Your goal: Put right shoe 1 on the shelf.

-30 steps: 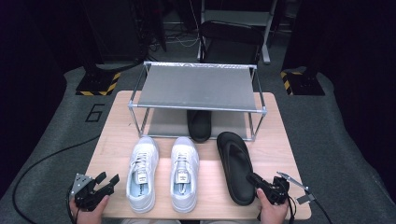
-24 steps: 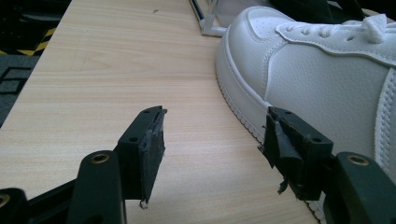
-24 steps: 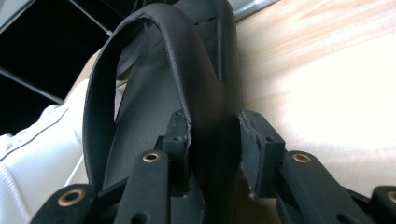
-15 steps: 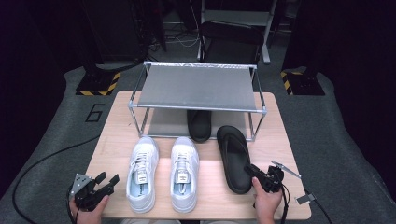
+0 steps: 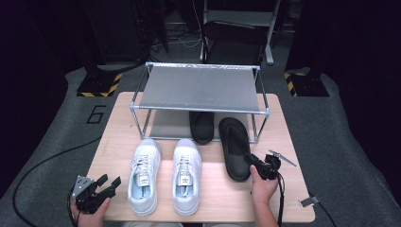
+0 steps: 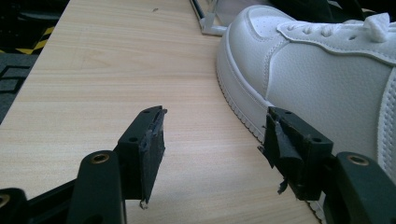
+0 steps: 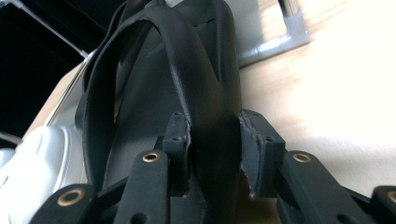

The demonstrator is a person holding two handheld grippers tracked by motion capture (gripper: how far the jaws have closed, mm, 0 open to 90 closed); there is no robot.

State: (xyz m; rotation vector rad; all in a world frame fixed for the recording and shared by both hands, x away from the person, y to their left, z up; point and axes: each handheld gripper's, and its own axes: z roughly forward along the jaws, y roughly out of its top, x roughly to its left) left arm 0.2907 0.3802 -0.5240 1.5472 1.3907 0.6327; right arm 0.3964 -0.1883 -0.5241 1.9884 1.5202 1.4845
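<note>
Right tongs [image 5: 255, 163] clamp the heel edge of a black flip-flop [image 5: 235, 146] at the bench's [image 5: 293, 142] four o'clock. Left tongs [image 5: 108, 184] gape empty at seven o'clock, beside white sneaker [image 5: 143, 175].

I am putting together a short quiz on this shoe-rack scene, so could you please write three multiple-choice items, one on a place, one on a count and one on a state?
1. Where does the second black sandal lie?
A. under the rack's shelf
B. on top of the shelf
C. on the floor

2. How many white sneakers stand on the table?
A. one
B. two
C. three

3. What is the right gripper doing?
A. hanging open above the table
B. gripping a white sneaker
C. clamped on the black sandal's edge

Answers:
1 A, it shows beneath the metal rack.
2 B, the left sneaker and right sneaker stand side by side.
3 C, the right gripper view shows both jaws pressed against the black sandal.
</note>
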